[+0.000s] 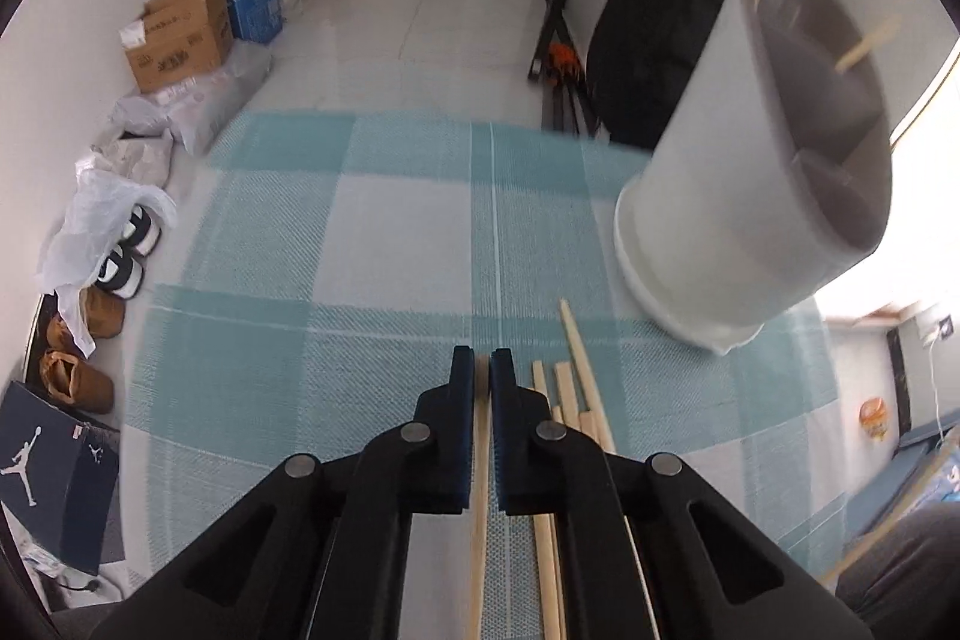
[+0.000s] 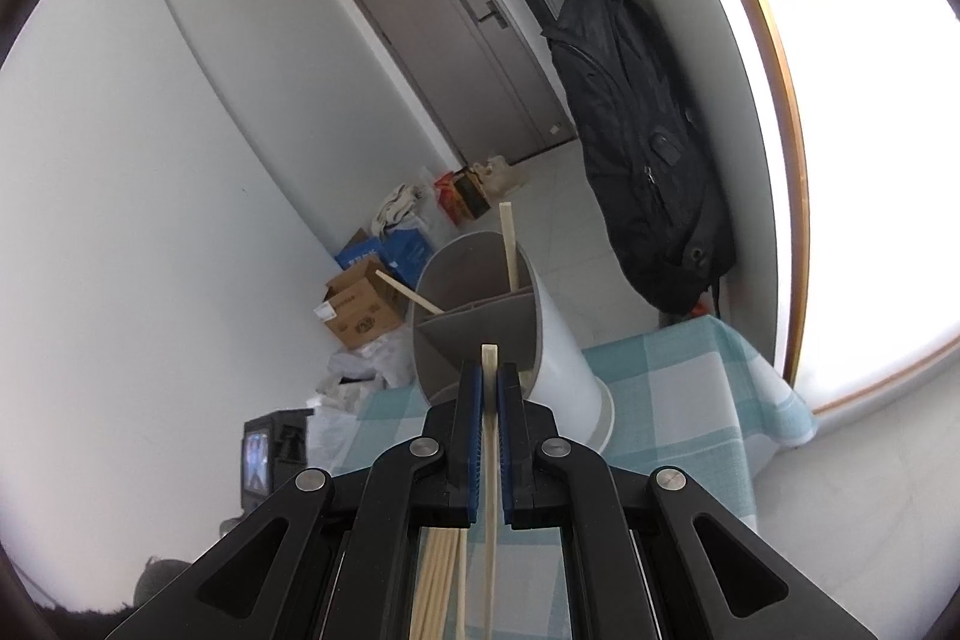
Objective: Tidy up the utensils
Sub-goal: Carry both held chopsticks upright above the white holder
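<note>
A white utensil holder (image 1: 744,148) with grey divided compartments stands on the checked tablecloth; it also shows in the right wrist view (image 2: 480,316). Two wooden chopsticks (image 2: 511,244) stick out of it. My left gripper (image 1: 481,364) is shut on a wooden chopstick (image 1: 479,490), low over the cloth. Several loose chopsticks (image 1: 570,388) lie on the cloth just right of it. My right gripper (image 2: 489,376) is shut on a wooden chopstick (image 2: 491,436), its tip at the holder's near rim. More loose chopsticks (image 2: 438,580) lie below this gripper.
The blue and white checked tablecloth (image 1: 336,244) covers the table. A black coat (image 2: 636,148) hangs at the wall beside the table's far edge. Cardboard boxes (image 1: 180,34), bags and shoes (image 1: 120,256) line the floor along the left wall.
</note>
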Motion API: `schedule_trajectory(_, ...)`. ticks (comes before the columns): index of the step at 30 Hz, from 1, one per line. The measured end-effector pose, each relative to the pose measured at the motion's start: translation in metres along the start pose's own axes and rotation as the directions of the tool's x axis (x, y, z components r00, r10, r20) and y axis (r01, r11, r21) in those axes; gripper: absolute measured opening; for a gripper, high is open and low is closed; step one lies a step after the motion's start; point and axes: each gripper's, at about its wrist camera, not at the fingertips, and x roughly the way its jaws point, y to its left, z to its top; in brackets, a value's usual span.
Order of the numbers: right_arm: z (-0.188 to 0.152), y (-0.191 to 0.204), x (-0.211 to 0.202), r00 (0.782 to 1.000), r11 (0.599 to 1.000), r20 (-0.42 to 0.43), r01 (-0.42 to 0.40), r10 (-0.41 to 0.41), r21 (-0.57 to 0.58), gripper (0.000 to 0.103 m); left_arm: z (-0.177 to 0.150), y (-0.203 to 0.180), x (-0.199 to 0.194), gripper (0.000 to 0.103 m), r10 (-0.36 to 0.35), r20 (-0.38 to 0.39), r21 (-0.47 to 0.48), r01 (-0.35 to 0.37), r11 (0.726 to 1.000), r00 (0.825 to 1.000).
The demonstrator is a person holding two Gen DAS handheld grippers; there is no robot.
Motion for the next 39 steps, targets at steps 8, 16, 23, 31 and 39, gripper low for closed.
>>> schedule_trajectory(8,-0.005,0.024,-0.006,1.0,0.998,0.016,-0.021,0.023,-0.06,0.004,-0.001,-0.002,-0.075,0.001,-0.066,0.267,-0.013,0.072,0.997,0.961)
schedule_trajectory(16,-0.003,0.047,-0.015,0.999,0.994,0.048,-0.01,0.015,-0.112,0.004,0.002,-0.01,-0.092,0.001,-0.115,0.33,0.061,0.1,0.993,0.937)
schedule_trajectory(23,0.006,0.059,-0.021,0.997,0.991,0.076,-0.001,0.011,-0.133,0.004,0.007,-0.022,-0.127,0.001,-0.164,0.359,0.111,0.132,0.985,0.919)
schedule_trajectory(31,0.042,0.079,-0.032,0.992,0.984,0.12,-0.015,0.037,-0.178,0.004,0.042,-0.04,-0.167,0.001,-0.207,0.387,0.124,0.172,0.977,0.898)
schedule_trajectory(39,0.101,0.089,-0.035,0.981,0.979,0.182,-0.023,0.061,-0.202,0.004,0.095,-0.055,-0.193,0.001,-0.246,0.441,0.106,0.222,0.969,0.863)
